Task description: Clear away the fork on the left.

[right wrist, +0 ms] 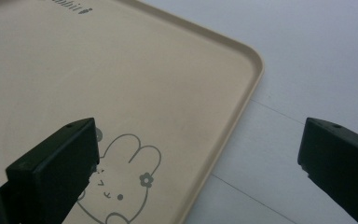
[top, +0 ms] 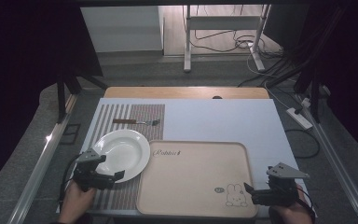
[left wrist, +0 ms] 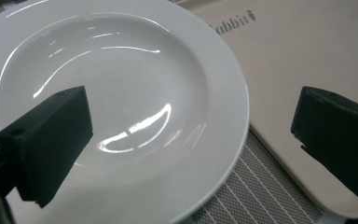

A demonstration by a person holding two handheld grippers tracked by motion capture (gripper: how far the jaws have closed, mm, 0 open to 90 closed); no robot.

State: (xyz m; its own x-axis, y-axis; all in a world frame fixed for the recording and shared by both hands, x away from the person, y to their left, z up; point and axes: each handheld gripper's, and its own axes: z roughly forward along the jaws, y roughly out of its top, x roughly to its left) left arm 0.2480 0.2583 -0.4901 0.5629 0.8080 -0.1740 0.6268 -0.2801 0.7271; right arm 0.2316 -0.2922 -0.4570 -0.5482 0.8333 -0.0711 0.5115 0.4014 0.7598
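Plate [top: 122, 153], tray [top: 193, 205], fork [top: 136, 122], placemat [top: 150, 116]

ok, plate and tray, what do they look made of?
Plate: looks like glazed white ceramic, judging by its glossy surface and sharp curved light reflections. Tray: probably matte beige plastic, possibly melamine; smooth moulded rim, no glare, printed rabbit drawing. Neither can be confirmed by look alone.

A wooden table [top: 186, 92] with a pale sheet [top: 223, 119] over its top stands on grey carpet [top: 37, 154] in a dim room with black surroundings. Beyond it, a lit patch of floor holds a white metal stand [top: 223, 23], tangled cables [top: 242, 44] and a white power strip [top: 299, 118].
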